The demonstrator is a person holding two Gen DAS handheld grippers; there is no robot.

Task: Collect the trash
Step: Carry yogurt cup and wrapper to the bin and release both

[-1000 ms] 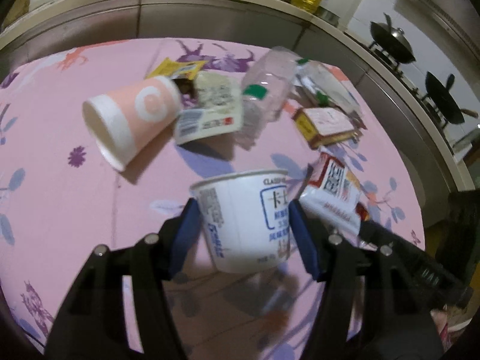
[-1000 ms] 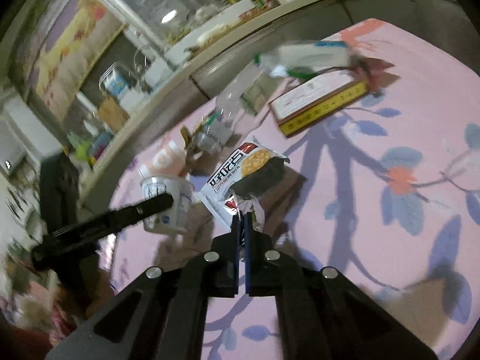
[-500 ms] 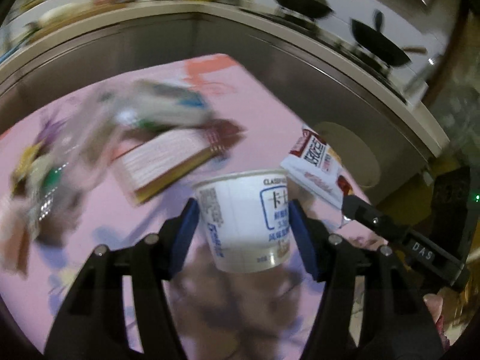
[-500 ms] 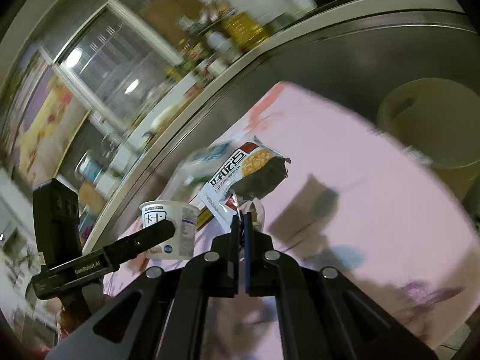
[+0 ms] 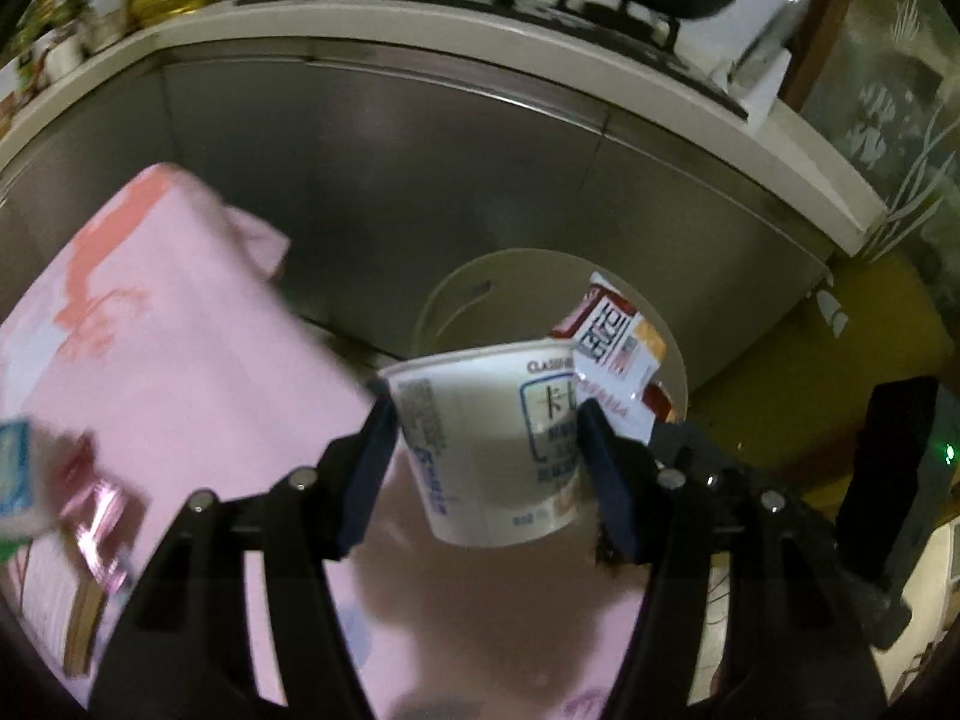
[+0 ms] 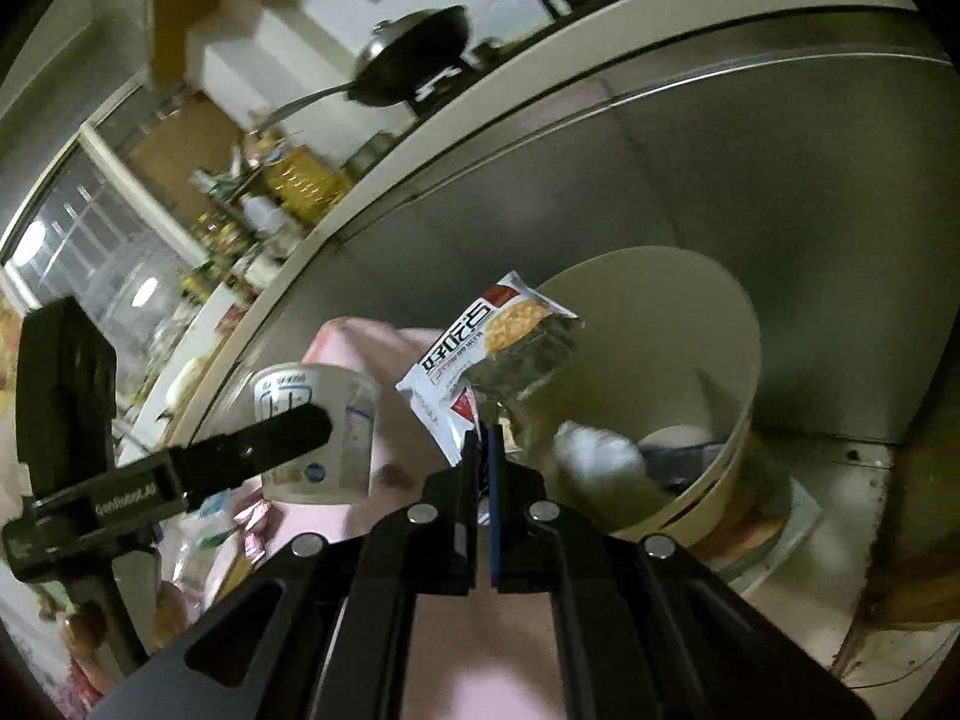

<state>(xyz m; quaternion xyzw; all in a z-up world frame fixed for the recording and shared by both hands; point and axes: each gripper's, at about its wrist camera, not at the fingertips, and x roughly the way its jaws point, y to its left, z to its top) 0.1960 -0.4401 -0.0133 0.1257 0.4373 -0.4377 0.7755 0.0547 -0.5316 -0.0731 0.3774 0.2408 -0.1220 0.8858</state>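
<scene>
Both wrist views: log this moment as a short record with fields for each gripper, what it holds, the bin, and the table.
left gripper: jaws clamped on the sides of the white yogurt cup, cup upright
right gripper: jaws shut on the edge of the snack wrapper, which sticks up above them
bin: round, cream-coloured, open, on the floor by the steel cabinet; some trash already inside
table: pink cloth, more wrappers left at its near edge
position: both items are held near the bin, not yet released
</scene>
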